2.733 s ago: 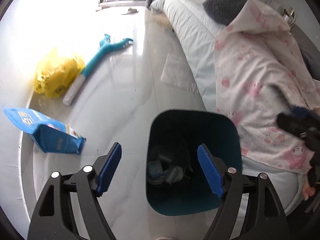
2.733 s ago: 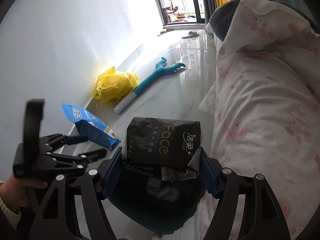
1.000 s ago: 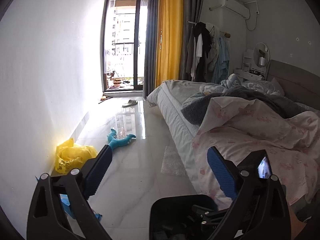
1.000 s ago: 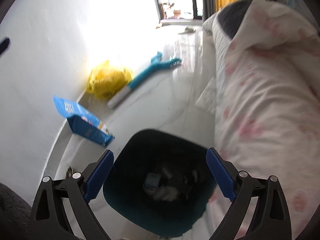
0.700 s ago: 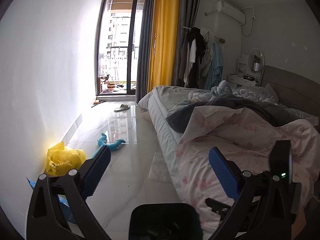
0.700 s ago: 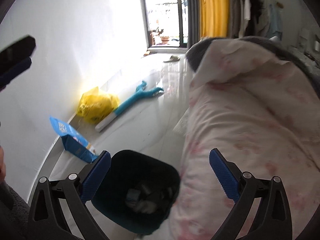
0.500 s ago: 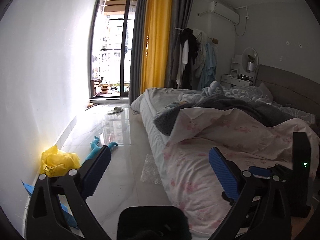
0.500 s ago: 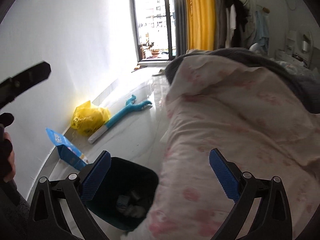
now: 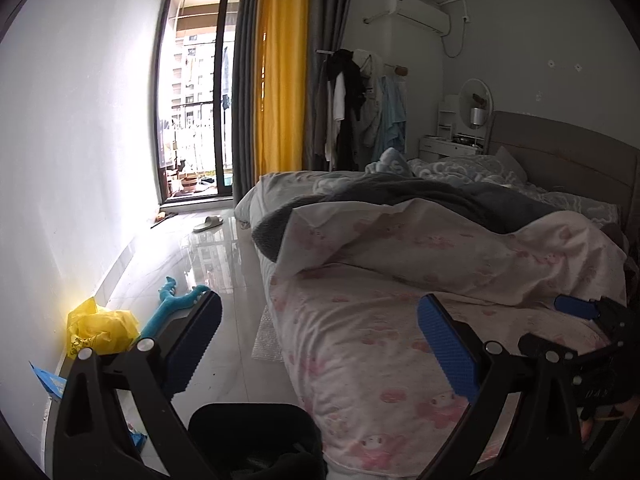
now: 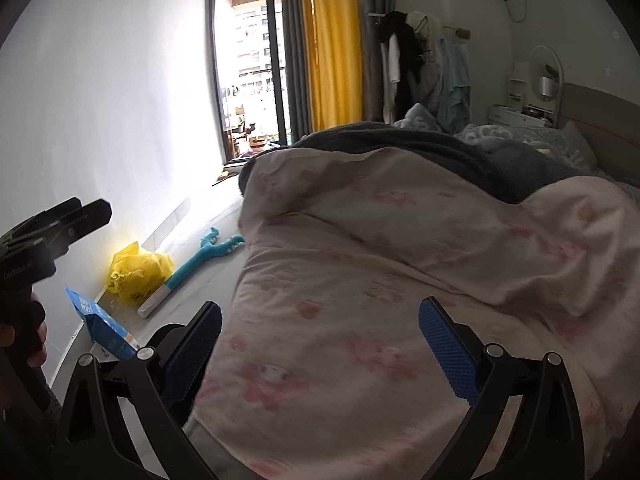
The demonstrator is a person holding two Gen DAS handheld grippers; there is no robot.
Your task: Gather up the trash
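The black pack had gone into the bin (image 9: 252, 432); both grippers, left (image 9: 320, 344) and right (image 10: 320, 350), had risen with jaws spread, empty; blue bag (image 10: 102, 326) remained.

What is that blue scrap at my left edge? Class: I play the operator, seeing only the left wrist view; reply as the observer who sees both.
Observer: A blue packet with white print, on the floor by the wall, next to the yellow bag.
Operator: My left tongs hide the teal tool's handle. Where does it end?
Observer: The teal long-handled tool ends in a white tip on the floor, beside the yellow bag.
Operator: Do the right tongs hold anything?
Observer: No. The right tongs are open and empty, over the pink quilt.
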